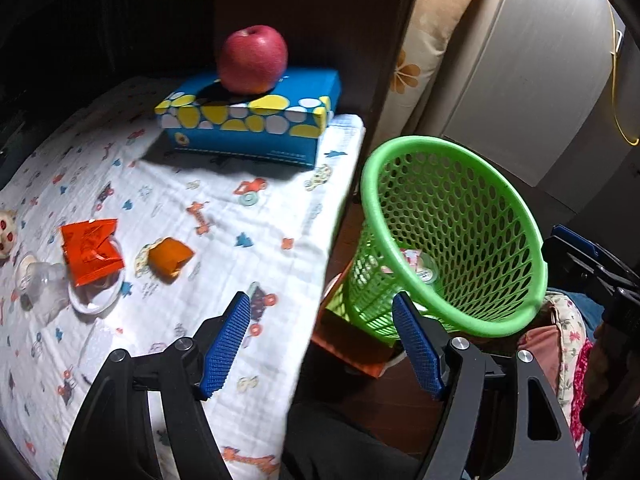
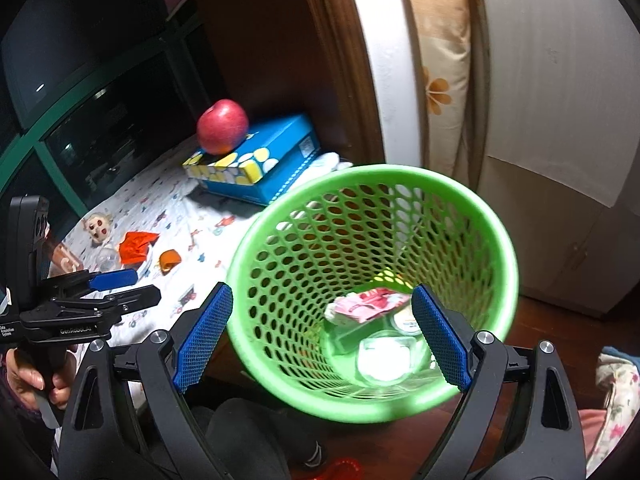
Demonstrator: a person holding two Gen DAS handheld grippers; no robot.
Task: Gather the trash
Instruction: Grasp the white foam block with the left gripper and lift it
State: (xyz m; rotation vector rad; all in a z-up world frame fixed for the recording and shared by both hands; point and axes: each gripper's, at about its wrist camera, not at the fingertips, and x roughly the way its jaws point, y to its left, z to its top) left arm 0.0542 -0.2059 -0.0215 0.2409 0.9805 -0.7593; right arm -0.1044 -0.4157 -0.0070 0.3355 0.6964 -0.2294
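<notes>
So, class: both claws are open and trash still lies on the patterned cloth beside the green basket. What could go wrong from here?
1. The red wrapper lies over a clear bottle and a white lid; a grab may drag those along.
2. The green basket stands off the table edge, so a release short of the rim would likely drop trash on the floor.
3. The apple on the tissue box isn't trash; a wide sweep might knock it.
</notes>
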